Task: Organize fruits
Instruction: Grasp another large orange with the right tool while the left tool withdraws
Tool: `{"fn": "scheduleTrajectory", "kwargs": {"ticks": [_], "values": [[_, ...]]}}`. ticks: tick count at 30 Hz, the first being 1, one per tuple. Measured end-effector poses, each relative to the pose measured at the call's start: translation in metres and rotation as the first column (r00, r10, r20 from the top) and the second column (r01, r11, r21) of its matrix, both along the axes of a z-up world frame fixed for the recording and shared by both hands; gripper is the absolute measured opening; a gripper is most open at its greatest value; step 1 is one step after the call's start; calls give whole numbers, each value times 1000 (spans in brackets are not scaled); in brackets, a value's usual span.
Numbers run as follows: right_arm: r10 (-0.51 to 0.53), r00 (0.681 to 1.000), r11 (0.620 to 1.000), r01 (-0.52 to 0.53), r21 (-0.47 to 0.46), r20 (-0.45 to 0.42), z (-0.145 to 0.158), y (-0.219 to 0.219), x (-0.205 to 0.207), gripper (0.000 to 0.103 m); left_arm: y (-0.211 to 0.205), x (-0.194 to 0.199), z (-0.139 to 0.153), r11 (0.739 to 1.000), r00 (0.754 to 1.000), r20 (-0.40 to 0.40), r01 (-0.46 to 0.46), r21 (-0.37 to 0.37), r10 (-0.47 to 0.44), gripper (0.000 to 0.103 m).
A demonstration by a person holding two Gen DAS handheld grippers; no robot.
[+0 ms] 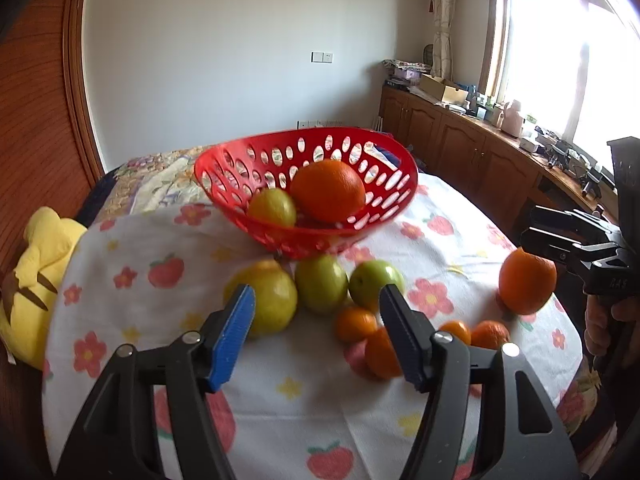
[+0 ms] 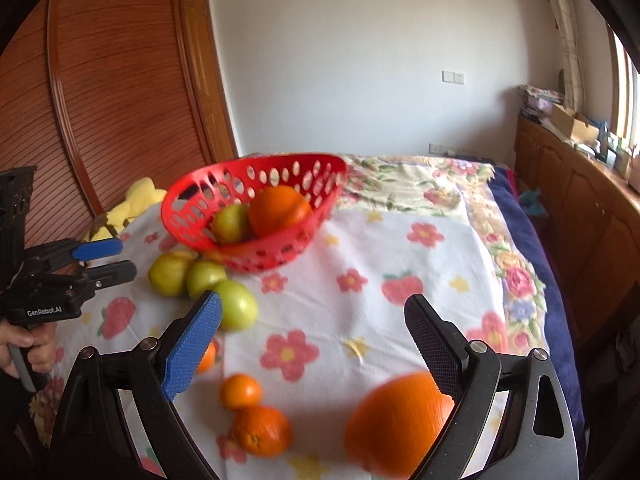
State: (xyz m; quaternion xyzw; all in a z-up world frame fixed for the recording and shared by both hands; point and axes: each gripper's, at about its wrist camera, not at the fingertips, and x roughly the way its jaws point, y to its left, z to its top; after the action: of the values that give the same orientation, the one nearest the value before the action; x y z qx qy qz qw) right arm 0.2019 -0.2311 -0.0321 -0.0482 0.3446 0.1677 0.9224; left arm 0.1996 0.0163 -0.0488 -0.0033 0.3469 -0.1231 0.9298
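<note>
Right wrist view: my right gripper (image 2: 312,344) is spread wide over a big orange (image 2: 396,424) near the cloth's front edge, gripping nothing.
Toward the far edge the tilted red basket (image 1: 256,224) holds an orange and a lemon; green apples (image 1: 376,284) lie just before it. My left gripper (image 1: 316,312) gapes empty.

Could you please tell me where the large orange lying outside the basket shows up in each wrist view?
Left wrist: large orange far right on the cloth, beside the right gripper.
Right wrist: blurred, bottom right, close under the camera by the black finger.
Shared landmark: red basket.
</note>
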Motion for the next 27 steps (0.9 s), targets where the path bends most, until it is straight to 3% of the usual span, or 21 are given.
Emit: {"fn": "scheduleTrajectory", "kwargs": {"ticks": [11, 27], "values": [[-60, 998, 994, 60, -94, -5, -19, -23, -17, 95, -7, -19, -23, 999, 999, 6, -33, -10, 33, 70], [-137, 986, 985, 125, -115, -96, -56, -46, -8, 97, -25, -21, -37, 1000, 1000, -13, -8, -24, 7, 71]]}}
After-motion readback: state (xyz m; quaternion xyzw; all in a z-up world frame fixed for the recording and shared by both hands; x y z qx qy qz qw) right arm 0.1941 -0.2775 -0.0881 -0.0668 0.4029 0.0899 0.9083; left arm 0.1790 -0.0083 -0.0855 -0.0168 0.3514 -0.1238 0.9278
